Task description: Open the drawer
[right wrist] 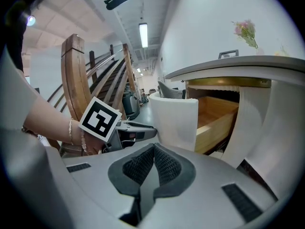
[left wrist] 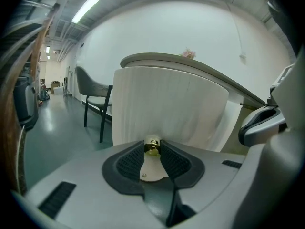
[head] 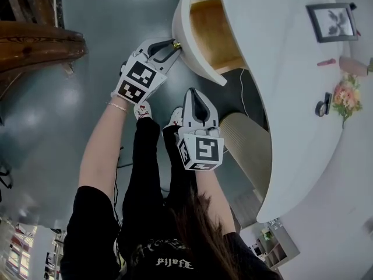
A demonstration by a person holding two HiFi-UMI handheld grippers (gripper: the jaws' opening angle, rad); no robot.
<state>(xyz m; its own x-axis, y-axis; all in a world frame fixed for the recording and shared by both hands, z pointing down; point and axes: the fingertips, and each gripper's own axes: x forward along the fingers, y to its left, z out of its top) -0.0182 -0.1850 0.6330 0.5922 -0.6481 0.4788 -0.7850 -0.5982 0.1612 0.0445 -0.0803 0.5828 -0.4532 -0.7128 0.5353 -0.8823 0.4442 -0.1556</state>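
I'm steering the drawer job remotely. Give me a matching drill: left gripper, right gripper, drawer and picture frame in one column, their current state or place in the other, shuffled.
Things
1. left gripper
2. right gripper
3. drawer
4. picture frame

State or place
A. on the white desk top
B. pulled out, wooden inside showing
C. shut on the brass knob
D. jaws together, nothing between them

Pairs: 1-C; 2-D; 3-B; 4-A
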